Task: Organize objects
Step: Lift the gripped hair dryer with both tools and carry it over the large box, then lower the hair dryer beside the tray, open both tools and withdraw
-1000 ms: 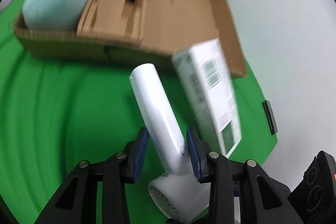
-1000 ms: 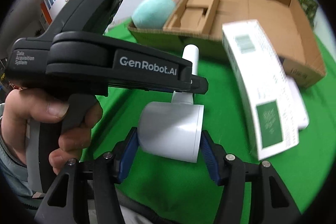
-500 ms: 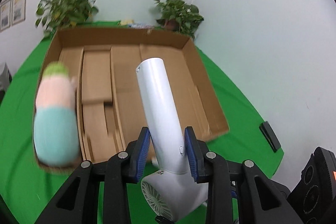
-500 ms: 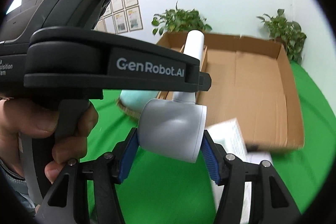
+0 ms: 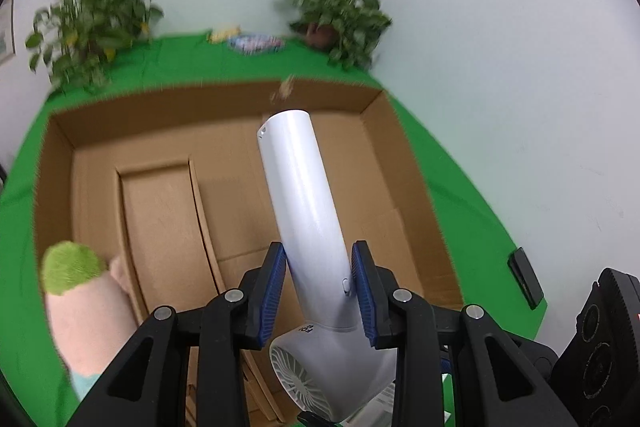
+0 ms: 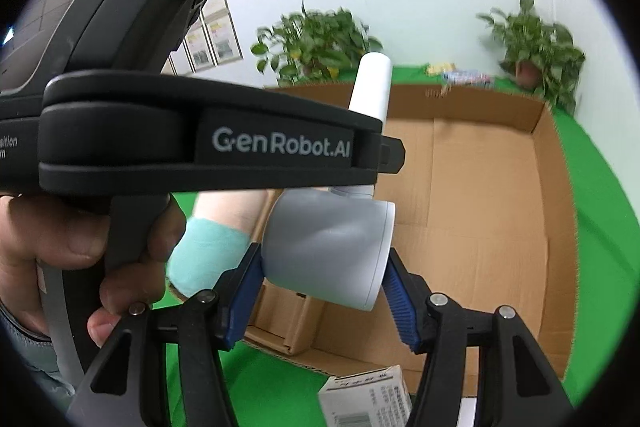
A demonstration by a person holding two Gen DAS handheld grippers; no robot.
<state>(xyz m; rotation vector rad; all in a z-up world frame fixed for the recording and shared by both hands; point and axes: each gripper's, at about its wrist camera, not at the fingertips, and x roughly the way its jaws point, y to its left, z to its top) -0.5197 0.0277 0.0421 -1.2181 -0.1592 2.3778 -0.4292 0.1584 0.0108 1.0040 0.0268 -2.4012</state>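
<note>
Both claws are gripping the dryer (image 5: 304,203) above the box (image 5: 404,163): left claw (image 5: 319,287) clamping its handle, right claw (image 6: 322,291) clamping its barrel.

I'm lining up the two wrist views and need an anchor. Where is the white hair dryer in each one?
Left wrist view: the hair dryer runs up the centre, handle between the left gripper fingers, over the cardboard box.
Right wrist view: lower centre, its grey barrel between the right gripper fingers, handle tip poking up behind the other gripper's black body.
Shared landmark: the cardboard box.
</note>
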